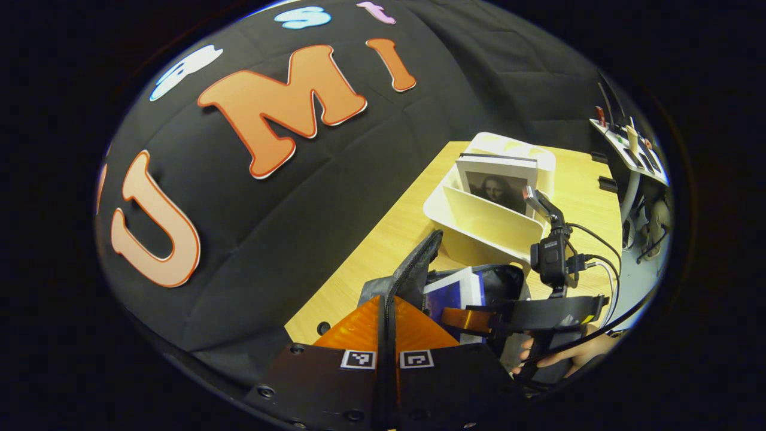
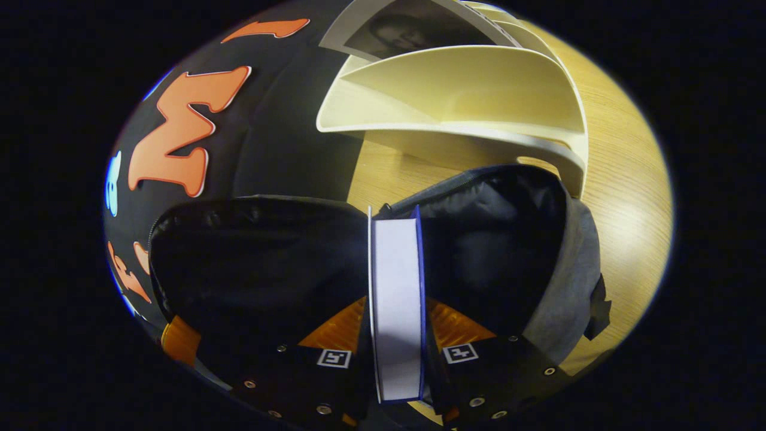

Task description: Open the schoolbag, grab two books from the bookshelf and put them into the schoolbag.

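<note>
The bag (image 2: 556,299) sits open on the table (image 2: 622,197), its dark mouth gaping across the middle of the right gripper view. A book (image 2: 395,299) with a blue cover and white page edge stands on end right over that opening, pinched between the right gripper's (image 2: 396,353) two fingers, one pressing each cover, so that tool is clamped narrow on the book. You can see the same thing from the side in the left gripper view: the book (image 1: 455,293) at about 4 o'clock, halfway into the bag (image 1: 508,278), with the right gripper (image 1: 479,320) on it and a hand (image 1: 568,356) holding the rig at the lower right.

The left gripper (image 1: 387,359) has its fingers squeezed together on a black strip of the bag's edge (image 1: 413,263), which runs up from 6 o'clock between them.

Just past the bag, toward 12 o'clock in the right gripper view, is the cream shelf (image 2: 455,90), touching or nearly touching the bag's rim. Another book (image 1: 499,182) with a portrait on the cover stands upright in one of its slots. A shelf of small stuff (image 1: 634,149) hangs off at 2 o'clock in the left gripper view, too small to make out.
</note>
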The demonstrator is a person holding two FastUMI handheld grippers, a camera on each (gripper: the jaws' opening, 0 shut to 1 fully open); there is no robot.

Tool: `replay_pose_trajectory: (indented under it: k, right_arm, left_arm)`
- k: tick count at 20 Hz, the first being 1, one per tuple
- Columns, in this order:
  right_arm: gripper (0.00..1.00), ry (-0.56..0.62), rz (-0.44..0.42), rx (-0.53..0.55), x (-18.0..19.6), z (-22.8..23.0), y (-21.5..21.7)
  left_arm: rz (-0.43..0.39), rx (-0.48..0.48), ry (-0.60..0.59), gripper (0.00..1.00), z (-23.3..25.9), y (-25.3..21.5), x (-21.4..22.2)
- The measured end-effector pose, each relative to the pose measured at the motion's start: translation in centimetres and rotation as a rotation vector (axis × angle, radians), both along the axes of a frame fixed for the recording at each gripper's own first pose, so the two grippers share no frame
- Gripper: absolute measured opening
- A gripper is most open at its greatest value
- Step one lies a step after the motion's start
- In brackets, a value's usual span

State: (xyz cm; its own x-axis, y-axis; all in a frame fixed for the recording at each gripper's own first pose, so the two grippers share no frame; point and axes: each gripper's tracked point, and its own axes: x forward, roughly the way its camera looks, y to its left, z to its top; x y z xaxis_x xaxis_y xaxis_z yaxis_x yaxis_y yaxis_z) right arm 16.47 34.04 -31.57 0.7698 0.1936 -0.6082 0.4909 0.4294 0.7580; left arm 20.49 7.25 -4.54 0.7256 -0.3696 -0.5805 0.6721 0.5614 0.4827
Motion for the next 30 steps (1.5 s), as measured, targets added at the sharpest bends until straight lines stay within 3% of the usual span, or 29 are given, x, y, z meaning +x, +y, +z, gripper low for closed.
replay_pose_trajectory:
  k: [1,2,3,4,5,6,10,20,24,30]
  right_arm:
    - [0.30,0.028,0.012,0.012,-0.7,-0.3,0.2]
    - [0.65,0.038,0.024,0.019,-0.9,-0.1,0.3]
    - [0.73,0.044,0.034,0.024,-1.4,0.2,0.4]
    - [0.87,0.055,0.043,0.029,-1.9,0.5,0.4]
    - [0.77,0.065,0.051,0.036,-2.4,0.9,0.2]
    - [0.97,0.073,0.059,0.036,-3.0,1.3,0.0]
    - [0.98,0.090,0.085,-0.014,-5.4,2.2,-2.4]
    - [0.98,-0.005,0.064,-0.199,-9.7,10.3,-13.1]
    - [0.98,-0.002,0.095,-0.382,-11.0,13.9,-18.4]
    - [0.98,0.053,0.231,-0.670,-11.0,19.8,-24.3]
  left_arm:
    - [0.015,-0.008,0.014,0.01,-0.3,0.4,0.3]
    - [0.024,-0.022,0.029,0.00,-0.5,0.7,0.3]
    - [0.031,-0.040,0.039,0.00,-0.4,0.8,0.4]
    - [0.038,-0.055,0.047,0.01,-0.4,1.1,0.4]
    - [0.046,-0.066,0.054,0.01,-0.5,1.3,0.6]
    - [0.056,-0.072,0.057,0.00,-0.6,1.6,0.8]
    - [0.083,-0.111,0.077,0.00,-1.2,2.4,0.9]
    - [0.071,-0.125,0.074,0.01,-2.9,2.3,-0.2]
    - [0.083,-0.156,0.092,0.00,-3.5,2.4,-0.2]
    - [0.096,-0.184,0.109,0.00,-4.2,2.9,-0.3]
